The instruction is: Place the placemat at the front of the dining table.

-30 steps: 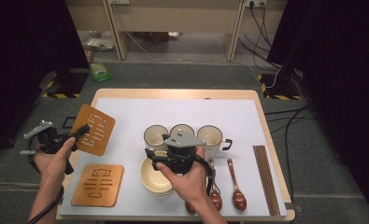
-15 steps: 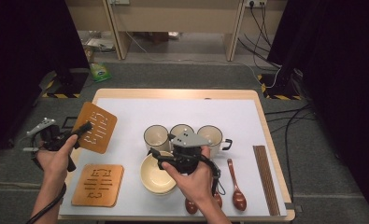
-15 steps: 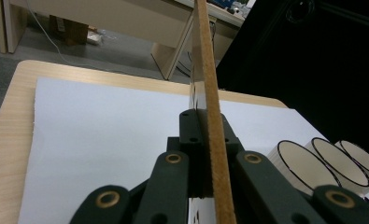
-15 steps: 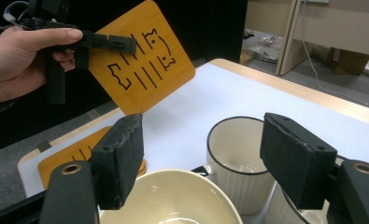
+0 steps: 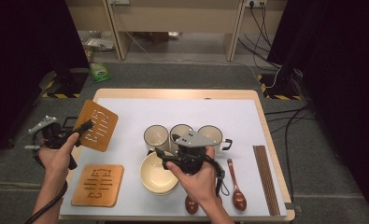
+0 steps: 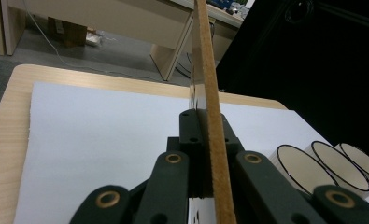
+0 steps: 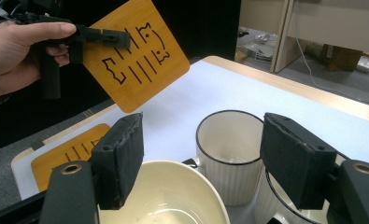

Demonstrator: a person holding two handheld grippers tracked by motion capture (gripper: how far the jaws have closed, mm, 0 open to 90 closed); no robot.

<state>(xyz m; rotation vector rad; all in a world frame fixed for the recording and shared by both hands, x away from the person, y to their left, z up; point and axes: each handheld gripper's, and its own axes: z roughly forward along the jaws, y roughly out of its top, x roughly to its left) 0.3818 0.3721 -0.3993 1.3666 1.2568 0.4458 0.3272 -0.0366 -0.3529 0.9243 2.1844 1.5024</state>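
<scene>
Table: white sheet [image 5: 126, 112] on a wooden top.
Left gripper [image 5: 85, 127]: jaws clamped on the edge of a wooden coaster [image 5: 97, 126], held tilted above the table's left edge.
Right gripper [image 5: 166, 157]: jaws wide apart, holding nothing, over a cream bowl [image 5: 155, 175].
Mugs [image 5: 156, 137]: three in a row, just behind the bowl.
Second coaster [image 5: 98, 185]: flat, front left.

Two wooden coasters [image 5: 98, 125] [image 5: 98, 184], three mugs [image 5: 156, 137] [image 5: 180, 132] [image 5: 212, 135], one bowl [image 5: 155, 175], two spoons [image 5: 235, 183] [image 5: 191, 204], one bundle of chopsticks [image 5: 265, 179].

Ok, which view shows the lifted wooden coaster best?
The right gripper view: the lifted coaster faces the camera, cut-out pattern clear, left gripper clamping its edge. The high view shows it smaller; the left gripper view shows it edge-on.
</scene>
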